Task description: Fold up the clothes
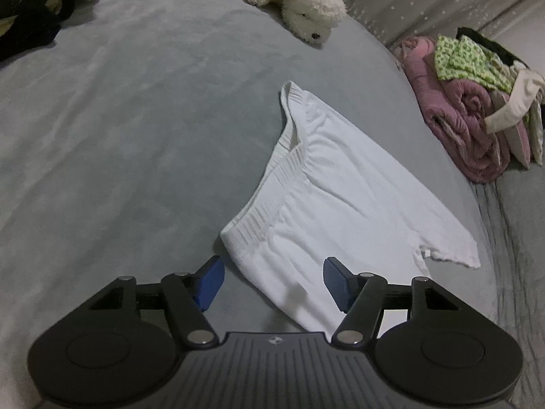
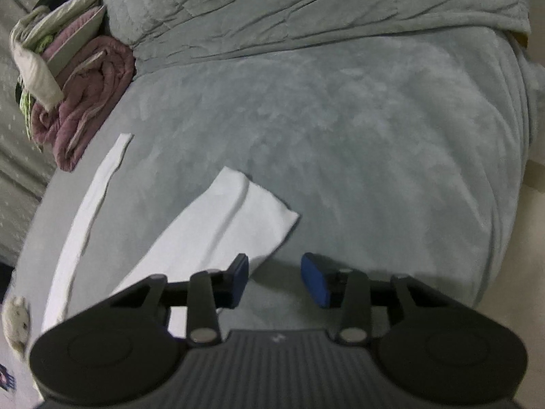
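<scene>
Left hand-held gripper [image 1: 274, 281]: jaws moderately wide, straddling the near edge of the white pants [image 1: 340, 184], pads not pressing, nothing held. Right hand-held gripper [image 2: 274, 277]: jaws narrower, empty, just beside the leg end [image 2: 245, 204], its left pad overlapping the cloth edge in view. Pants lie flat on the grey bed [image 1: 136, 136], waistband [image 1: 286, 156] toward the plush toy [image 1: 293, 3], legs spread apart. We judge them light, limp knit, not fragile; they'll sag and drag on the fleece. Best holds: ribbed waistband corner for left, leg hem for right. Pile of clothes [image 2: 78, 78] sits well apart.
</scene>
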A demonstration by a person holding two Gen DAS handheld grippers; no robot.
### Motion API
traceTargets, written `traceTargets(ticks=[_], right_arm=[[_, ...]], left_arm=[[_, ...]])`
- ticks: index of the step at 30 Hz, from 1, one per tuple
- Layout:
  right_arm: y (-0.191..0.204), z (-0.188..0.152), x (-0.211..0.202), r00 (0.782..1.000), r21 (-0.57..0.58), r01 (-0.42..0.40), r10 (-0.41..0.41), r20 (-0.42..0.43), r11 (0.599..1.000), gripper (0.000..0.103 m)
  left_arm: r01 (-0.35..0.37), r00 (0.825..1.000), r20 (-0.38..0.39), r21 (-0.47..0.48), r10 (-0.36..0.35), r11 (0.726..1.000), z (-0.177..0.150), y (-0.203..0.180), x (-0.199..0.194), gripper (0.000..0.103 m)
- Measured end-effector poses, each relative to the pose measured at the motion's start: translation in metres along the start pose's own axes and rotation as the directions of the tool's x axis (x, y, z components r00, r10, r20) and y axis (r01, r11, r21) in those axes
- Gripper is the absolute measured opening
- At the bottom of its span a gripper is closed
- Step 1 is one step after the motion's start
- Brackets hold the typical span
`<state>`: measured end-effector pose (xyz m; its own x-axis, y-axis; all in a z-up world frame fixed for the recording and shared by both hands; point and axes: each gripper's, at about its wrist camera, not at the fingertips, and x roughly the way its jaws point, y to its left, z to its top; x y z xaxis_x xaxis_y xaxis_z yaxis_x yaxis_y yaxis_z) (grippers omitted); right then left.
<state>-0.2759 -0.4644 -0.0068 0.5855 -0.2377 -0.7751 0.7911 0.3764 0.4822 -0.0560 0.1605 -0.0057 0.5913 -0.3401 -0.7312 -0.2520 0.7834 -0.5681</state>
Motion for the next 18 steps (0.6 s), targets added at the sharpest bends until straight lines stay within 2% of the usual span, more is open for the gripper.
traceTargets(ticks=[4,10,18], right_arm=[[-0.004,0.006,0.007,1.0,0.059,-0.022,0.022,-0.002,0.998,0.038],[-0.003,0.01,0.011,1.0,0.078,-0.007,0.006,0.014,0.997,0.037],[0.006,0.011,0.016,0.997,0.004,0.061,-0.061,0.036,0.998,0.022]], left_arm=[[0.005,1.0,0.003,-0.011,-0.005,1.0,0.002,0.002,0.001,0.062],[-0.002,1.0,0.006,0.002,0.002,1.0,0.001,0.001,0.003,0.062],[0.001,1.0,0.009,0.016,-0.001,1.0,0.0,0.003,0.0,0.062]])
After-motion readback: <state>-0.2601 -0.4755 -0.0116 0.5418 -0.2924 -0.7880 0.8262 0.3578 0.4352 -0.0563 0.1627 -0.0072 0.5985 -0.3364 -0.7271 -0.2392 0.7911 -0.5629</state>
